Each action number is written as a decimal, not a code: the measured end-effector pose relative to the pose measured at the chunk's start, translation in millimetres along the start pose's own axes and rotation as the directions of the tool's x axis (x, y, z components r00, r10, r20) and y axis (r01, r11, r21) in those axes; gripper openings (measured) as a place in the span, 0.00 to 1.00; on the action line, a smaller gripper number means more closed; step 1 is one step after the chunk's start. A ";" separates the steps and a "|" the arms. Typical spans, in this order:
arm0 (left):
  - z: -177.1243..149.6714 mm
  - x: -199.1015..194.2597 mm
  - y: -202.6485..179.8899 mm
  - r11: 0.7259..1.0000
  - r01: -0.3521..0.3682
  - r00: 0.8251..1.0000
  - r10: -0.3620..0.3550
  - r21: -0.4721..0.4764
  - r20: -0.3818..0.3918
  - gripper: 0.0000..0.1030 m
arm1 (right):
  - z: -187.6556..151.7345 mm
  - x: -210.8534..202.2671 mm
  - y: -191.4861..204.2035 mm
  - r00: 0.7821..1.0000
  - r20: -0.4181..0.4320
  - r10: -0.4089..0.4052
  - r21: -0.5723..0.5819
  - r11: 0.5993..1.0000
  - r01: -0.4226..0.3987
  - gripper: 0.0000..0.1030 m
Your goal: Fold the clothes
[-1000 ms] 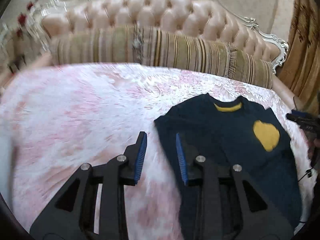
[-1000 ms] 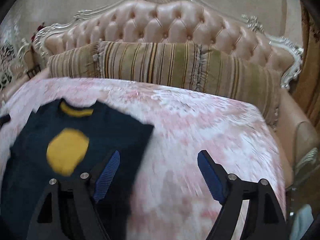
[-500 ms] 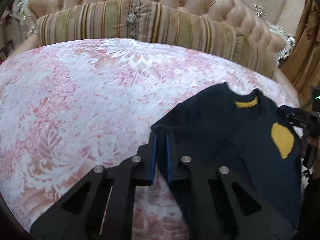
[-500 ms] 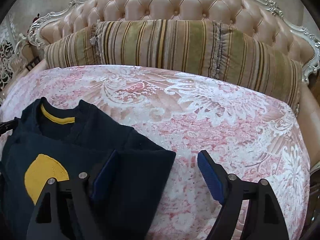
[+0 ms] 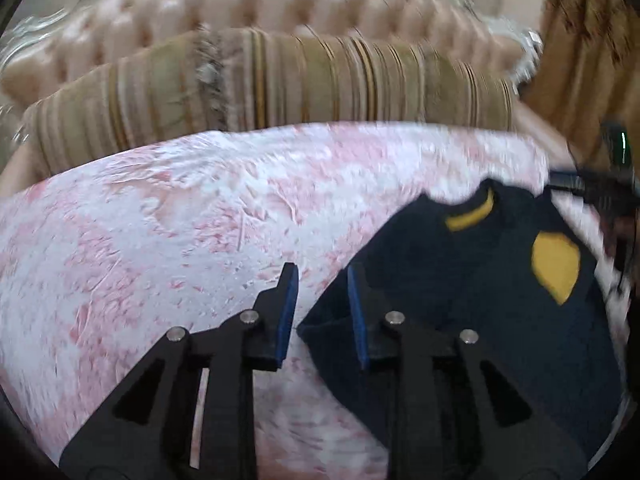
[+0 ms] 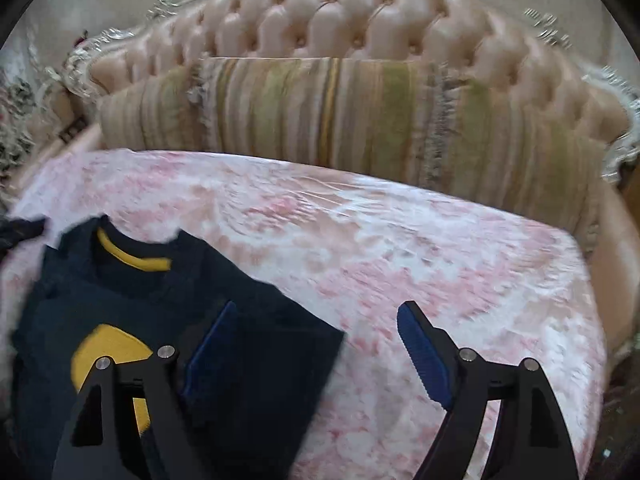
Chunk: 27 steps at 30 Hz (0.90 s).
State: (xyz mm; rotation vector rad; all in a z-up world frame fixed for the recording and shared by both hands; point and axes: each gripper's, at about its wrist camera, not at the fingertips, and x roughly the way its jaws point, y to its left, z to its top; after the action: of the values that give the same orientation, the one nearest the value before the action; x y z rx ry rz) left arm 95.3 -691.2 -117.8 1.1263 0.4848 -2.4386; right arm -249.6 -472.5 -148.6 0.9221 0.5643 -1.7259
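A pink-and-white patterned bedspread (image 6: 400, 264) covers the bed, with a striped bolster (image 6: 360, 120) against the tufted headboard (image 6: 360, 16). The dark navy sweater (image 5: 460, 280) with a yellow collar and yellow patch lies flat near the bed's front edge. The left gripper (image 5: 322, 312) is opening, narrow, its pads either side of the sweater's corner, not pressing it. The right gripper (image 6: 316, 356) stands wide over the opposite sleeve edge, holding nothing.
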 end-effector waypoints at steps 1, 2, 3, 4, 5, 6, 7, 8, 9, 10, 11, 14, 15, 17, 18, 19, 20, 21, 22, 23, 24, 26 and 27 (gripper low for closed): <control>-0.8 1.5 0.1 1.000 0.022 1.000 -0.022 0.013 0.000 0.28 | 3.5 3.4 -1.9 1.000 -0.005 -0.013 -0.002 1.000 0.013 0.81; -1.8 3.5 0.3 0.999 0.045 0.999 -0.045 0.027 -0.005 0.28 | 6.1 7.2 -2.2 1.000 -0.013 -0.013 -0.007 1.000 0.012 0.81; -2.8 5.6 0.5 0.997 0.067 0.998 -0.067 0.041 -0.011 0.28 | 8.4 11.2 -2.1 1.000 -0.023 -0.007 -0.015 1.000 0.007 0.81; -3.8 7.6 0.7 0.994 0.090 0.996 -0.089 0.055 -0.017 0.28 | 9.4 15.6 -0.5 0.999 -0.039 0.007 -0.024 1.000 -0.008 0.81; -4.6 10.1 0.8 0.992 0.107 0.994 -0.106 0.067 -0.025 0.28 | 9.5 20.0 2.2 0.999 -0.050 0.008 -0.040 0.999 -0.010 0.81; -3.9 15.1 0.2 0.993 0.098 0.995 -0.095 0.073 -0.041 0.28 | 9.6 24.3 5.1 0.998 -0.058 0.003 -0.058 0.998 -0.007 0.81; -1.7 21.2 -0.6 0.994 0.083 0.995 -0.079 0.074 -0.059 0.28 | 8.1 27.9 7.8 0.998 -0.065 -0.010 -0.073 0.997 0.006 0.81; -1.3 23.2 -1.5 0.993 0.090 0.995 -0.086 0.073 -0.058 0.28 | 6.0 31.4 10.5 0.997 -0.072 -0.028 -0.087 0.996 0.021 0.81; -0.9 25.2 -2.4 0.993 0.097 0.994 -0.093 0.072 -0.057 0.28 | 4.9 32.9 11.7 0.997 -0.073 -0.036 -0.093 0.995 0.029 0.81; -0.5 27.2 -3.3 0.992 0.104 0.993 -0.100 0.071 -0.056 0.28 | 4.2 33.8 12.4 0.997 -0.071 -0.041 -0.095 0.995 0.034 0.81; -0.1 28.8 -4.5 0.992 0.108 0.993 -0.104 0.070 -0.056 0.27 | 3.5 34.7 13.0 0.996 -0.070 -0.046 -0.098 0.994 0.039 0.81; 0.9 26.8 -11.0 0.994 0.087 0.995 -0.083 0.064 -0.063 0.19 | 3.6 35.7 13.5 0.996 -0.059 -0.063 -0.100 0.993 0.057 0.83; 1.3 26.1 -13.1 0.995 0.078 0.995 -0.074 0.063 -0.066 0.17 | 3.8 35.9 13.0 0.996 -0.059 -0.061 -0.096 0.994 0.056 0.83; 3.6 25.5 -16.9 0.997 0.035 0.997 -0.030 0.072 -0.072 0.15 | 4.7 34.0 11.5 0.997 -0.052 -0.061 -0.086 0.995 0.056 0.83; 4.7 26.4 -19.6 0.997 0.015 0.997 -0.009 0.075 -0.075 0.15 | 6.3 30.0 8.7 0.997 -0.036 -0.066 -0.072 0.995 0.063 0.83; 5.6 27.3 -22.3 0.997 -0.005 0.997 0.012 0.079 -0.078 0.14 | 8.3 25.7 5.3 0.997 -0.020 -0.072 -0.056 0.996 0.071 0.83; 6.2 28.2 -24.5 0.996 -0.026 0.996 0.032 0.081 -0.080 0.14 | 10.2 21.4 1.9 0.997 -0.003 -0.078 -0.040 0.996 0.078 0.83; 6.9 28.9 -25.6 0.996 -0.041 0.996 0.048 0.077 -0.080 0.14 | 11.5 18.2 -1.5 0.997 0.010 -0.076 -0.024 0.997 0.076 0.83; 7.4 30.0 -26.6 0.996 -0.054 0.995 0.060 0.077 -0.081 0.14 | 12.6 15.3 -4.9 0.997 0.021 -0.072 -0.009 0.997 0.072 0.83; 7.7 30.4 -28.0 0.995 -0.066 0.994 0.073 0.080 -0.083 0.14 | 12.7 14.6 -5.9 0.997 0.025 -0.071 -0.004 0.997 0.071 0.83; 7.8 30.6 -29.5 0.993 -0.079 0.993 0.086 0.086 -0.085 0.14 | 12.6 17.3 -4.2 0.997 0.014 -0.070 -0.013 0.997 0.070 0.83; 7.9 30.0 -31.6 0.991 -0.091 0.992 0.099 0.099 -0.082 0.14 | 10.1 24.6 2.4 0.997 -0.012 -0.078 -0.053 0.996 0.077 0.83; 7.8 29.6 -30.5 0.991 -0.089 0.992 0.097 0.096 -0.080 0.14 | 8.7 28.6 6.7 0.996 -0.020 -0.086 -0.078 0.993 0.084 0.83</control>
State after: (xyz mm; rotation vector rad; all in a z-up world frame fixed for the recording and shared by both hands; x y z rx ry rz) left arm 57.7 -675.2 -131.8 1.2656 0.3400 -2.3610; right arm -250.4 -497.8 -166.0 0.8749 0.6899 -1.7589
